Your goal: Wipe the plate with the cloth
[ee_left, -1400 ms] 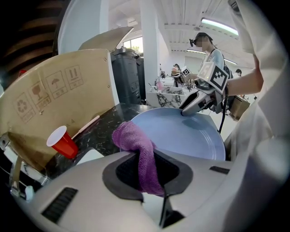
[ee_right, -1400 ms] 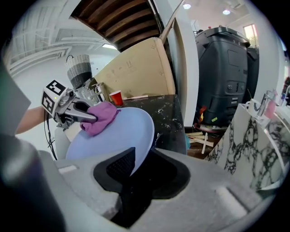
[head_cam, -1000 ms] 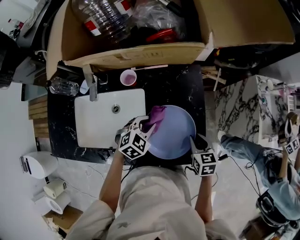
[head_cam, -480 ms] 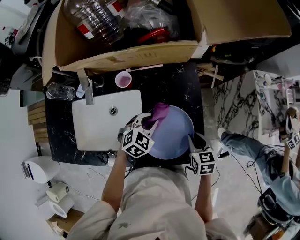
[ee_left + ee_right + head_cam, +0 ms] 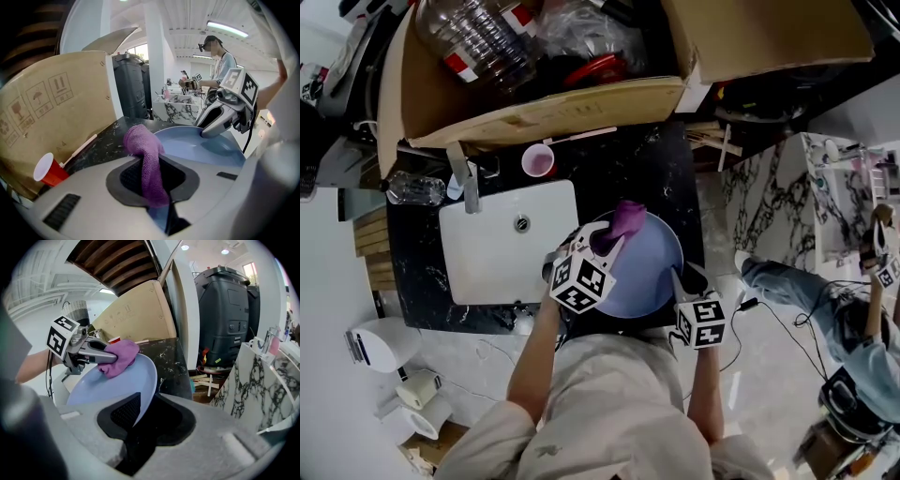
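In the last second the cloth (image 5: 626,221), clamped in the left tongs (image 5: 606,246), slid up to the far rim of the plate (image 5: 654,267). The right tongs (image 5: 679,282) are pinched on its near edge, holding it over the desk (image 5: 647,169) by the sink (image 5: 502,239). Looks mid-wipe to me.

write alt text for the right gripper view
The right gripper clamps the rim of a tilted blue plate, while the left gripper holds a purple cloth on its far edge. A cardboard box and black marbled counter sit behind.

Ceiling strips (image 5: 227,28) give bright, even light, though the head view is darker and the gripper views are warped, black-cornered and blurred close up.
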Motion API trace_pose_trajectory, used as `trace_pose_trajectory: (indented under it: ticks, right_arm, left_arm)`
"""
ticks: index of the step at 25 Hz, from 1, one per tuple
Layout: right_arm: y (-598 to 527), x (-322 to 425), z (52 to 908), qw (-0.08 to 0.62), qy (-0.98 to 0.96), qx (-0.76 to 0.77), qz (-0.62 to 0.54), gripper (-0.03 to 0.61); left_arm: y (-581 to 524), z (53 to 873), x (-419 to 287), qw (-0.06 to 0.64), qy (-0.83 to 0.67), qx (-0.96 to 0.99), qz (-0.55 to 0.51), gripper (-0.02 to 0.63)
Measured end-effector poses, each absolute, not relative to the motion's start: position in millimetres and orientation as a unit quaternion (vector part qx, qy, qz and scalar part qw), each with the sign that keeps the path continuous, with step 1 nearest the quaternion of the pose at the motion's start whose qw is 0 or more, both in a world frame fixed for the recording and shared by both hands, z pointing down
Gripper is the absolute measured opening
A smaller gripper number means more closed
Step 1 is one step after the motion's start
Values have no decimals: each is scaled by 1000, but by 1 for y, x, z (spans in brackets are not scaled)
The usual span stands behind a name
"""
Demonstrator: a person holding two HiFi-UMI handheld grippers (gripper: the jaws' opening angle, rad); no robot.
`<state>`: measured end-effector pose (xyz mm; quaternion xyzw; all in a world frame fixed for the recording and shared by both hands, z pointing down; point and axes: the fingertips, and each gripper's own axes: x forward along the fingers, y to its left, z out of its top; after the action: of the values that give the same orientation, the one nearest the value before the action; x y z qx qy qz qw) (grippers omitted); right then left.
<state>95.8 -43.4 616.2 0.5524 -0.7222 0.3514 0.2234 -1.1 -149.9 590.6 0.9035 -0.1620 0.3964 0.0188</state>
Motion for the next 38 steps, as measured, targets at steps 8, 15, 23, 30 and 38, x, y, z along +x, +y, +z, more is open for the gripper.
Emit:
trace_pose_trajectory:
  ticks: [8,15,23,30,38]
  right_arm:
    - [-44,95,617,216,-719,556,356,97]
    - [-46,98,617,196,-710,566,369,80]
    - [-52,109,619,179,-690,590,379,48]
    - [-58,116,620,162,-664,617,389,26]
    - [-59,117,620,147,-654,628,396,23]
  left_arm:
    - [-143,590,22,20,-145,909,389,58]
    - [-132,589,43,29,-127,915,383,58]
    - [-115,591,59,39,-105,917,384,58]
    - [-93,592,70,45,-75,917,389,58]
    - [-66,596,73,47,-38,916,398,58]
